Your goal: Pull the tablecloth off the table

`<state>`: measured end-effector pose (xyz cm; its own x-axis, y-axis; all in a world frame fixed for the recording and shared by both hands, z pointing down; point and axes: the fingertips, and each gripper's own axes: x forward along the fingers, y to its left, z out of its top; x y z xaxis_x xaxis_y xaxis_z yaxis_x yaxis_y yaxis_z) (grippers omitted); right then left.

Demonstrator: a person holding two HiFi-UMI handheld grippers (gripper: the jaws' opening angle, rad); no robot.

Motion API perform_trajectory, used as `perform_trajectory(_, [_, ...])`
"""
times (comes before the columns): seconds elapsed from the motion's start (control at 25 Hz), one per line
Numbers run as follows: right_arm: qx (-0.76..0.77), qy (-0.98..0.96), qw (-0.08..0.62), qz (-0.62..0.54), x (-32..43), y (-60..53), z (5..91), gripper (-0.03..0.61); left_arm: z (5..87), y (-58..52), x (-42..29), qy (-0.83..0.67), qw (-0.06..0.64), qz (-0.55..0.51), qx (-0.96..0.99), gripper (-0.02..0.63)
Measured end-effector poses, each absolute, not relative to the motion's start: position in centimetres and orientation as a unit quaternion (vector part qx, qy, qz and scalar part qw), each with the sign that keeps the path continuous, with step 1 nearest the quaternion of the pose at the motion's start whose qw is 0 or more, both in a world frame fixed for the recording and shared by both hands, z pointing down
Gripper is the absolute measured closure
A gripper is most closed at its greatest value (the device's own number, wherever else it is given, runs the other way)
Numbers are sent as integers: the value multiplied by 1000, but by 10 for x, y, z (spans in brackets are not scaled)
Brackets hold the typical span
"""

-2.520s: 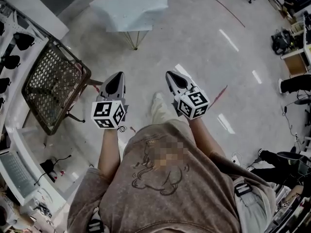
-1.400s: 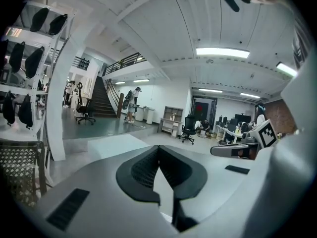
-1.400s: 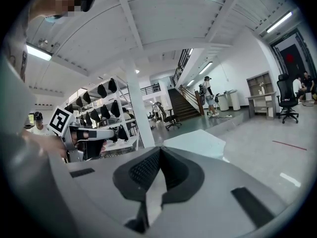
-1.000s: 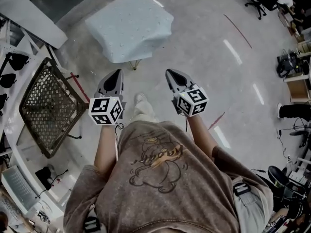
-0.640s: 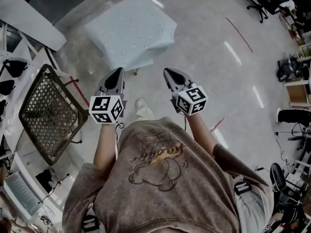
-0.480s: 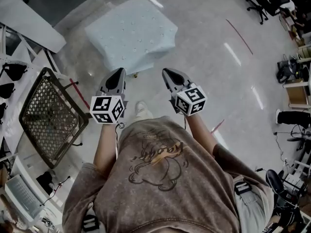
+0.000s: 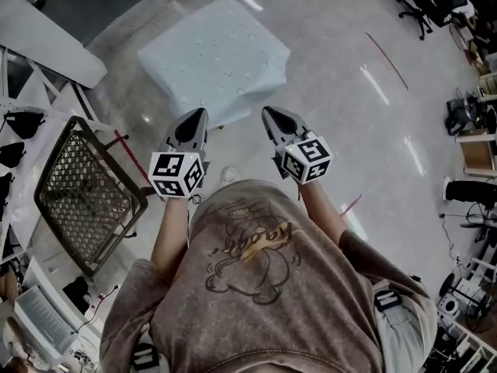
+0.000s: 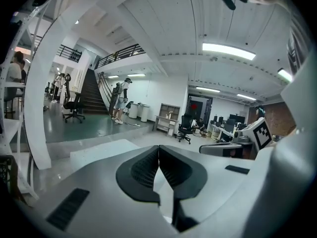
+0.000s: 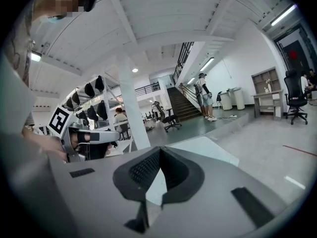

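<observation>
Left claw (image 7: 197, 116) and right claw (image 7: 269, 113), closed and empty, near pale-blue dotted fabric tablecloth (image 7: 213, 57) at upper centre; unopened, they would probably just nudge it.

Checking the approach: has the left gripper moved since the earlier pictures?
Yes. The left gripper has come forward to the near edge of the tablecloth, which earlier lay well ahead of it.

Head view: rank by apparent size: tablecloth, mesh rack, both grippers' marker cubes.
1. tablecloth
2. metal mesh rack, close behind
3. left marker cube and right marker cube: alike, not ranked; both sit nearer the camera, so they look bigger than they are.
</observation>
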<state>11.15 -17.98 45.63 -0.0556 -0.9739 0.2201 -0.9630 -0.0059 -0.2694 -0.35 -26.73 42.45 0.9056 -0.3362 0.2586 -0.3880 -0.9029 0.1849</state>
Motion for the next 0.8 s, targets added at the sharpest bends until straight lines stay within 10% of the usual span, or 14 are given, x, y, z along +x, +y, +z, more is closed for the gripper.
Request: perform_trajectory(0.8, [-637,752,6,-170,154,-217,446,571,422,-278,24,-265,130,103,950,594])
